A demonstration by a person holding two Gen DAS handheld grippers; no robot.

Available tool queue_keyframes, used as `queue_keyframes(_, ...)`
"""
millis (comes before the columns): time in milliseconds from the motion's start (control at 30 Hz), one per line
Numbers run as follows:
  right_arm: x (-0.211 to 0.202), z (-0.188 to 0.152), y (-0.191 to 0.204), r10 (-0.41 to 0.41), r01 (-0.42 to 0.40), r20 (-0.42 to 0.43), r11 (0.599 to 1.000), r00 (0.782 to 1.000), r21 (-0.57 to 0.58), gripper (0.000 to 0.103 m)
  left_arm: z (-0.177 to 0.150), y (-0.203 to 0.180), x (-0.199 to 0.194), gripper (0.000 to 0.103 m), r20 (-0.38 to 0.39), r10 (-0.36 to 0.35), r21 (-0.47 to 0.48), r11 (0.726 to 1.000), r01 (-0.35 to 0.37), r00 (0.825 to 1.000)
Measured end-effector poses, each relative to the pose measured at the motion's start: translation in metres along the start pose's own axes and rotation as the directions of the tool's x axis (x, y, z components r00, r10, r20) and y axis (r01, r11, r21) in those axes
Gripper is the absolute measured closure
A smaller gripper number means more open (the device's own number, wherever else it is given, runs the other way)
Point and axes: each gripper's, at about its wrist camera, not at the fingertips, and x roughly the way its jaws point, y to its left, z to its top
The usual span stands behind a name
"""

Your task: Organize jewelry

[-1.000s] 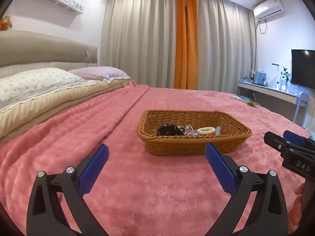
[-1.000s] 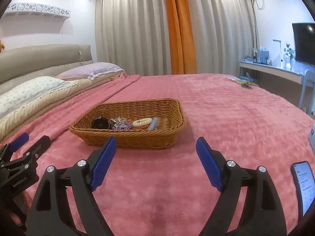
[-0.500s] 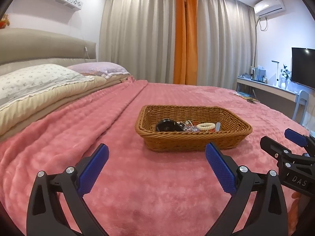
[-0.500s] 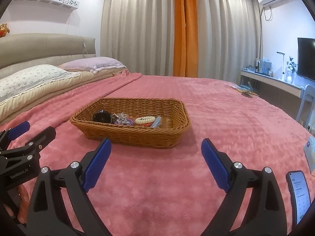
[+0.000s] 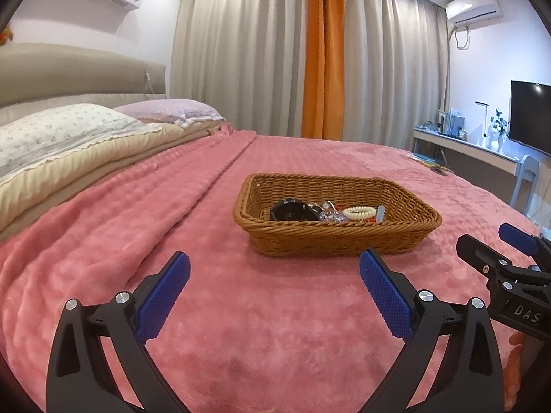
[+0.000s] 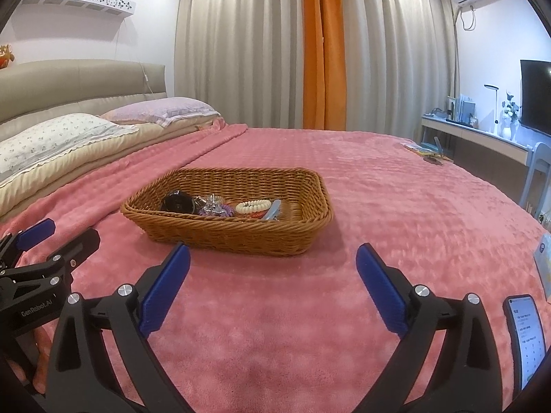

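Observation:
A brown wicker basket (image 5: 330,237) (image 6: 241,234) stands on the pink bed cover. It holds a black round item (image 5: 291,210) (image 6: 176,203), a tangle of silvery and purple jewelry (image 6: 215,208), a cream bead bracelet (image 5: 359,212) (image 6: 253,205) and a light blue clip (image 6: 272,209). My left gripper (image 5: 273,282) is open and empty, just short of the basket's near wall. My right gripper (image 6: 272,275) is open and empty, also just before the basket. Each gripper shows at the edge of the other's view.
Pillows (image 5: 62,130) and a padded headboard lie at the left. A phone (image 6: 525,337) and a card (image 6: 544,261) lie on the bed at the right. A desk (image 5: 468,148) with a TV stands at the far right, curtains behind.
Both grippers have risen a little and moved slightly towards the basket, so more of its inside shows. Both stay open and empty.

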Motion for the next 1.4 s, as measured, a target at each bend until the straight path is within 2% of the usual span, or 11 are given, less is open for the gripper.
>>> queue_keyframes(1400, 0.0017, 0.0004, -0.0018, 0.004, -0.004, -0.006, 1.0, 1.0, 0.002, 0.008, -0.0014, -0.0017, 0.0003, 0.008, -0.006, 0.004, 0.006, 1.0, -0.004, 1.0)
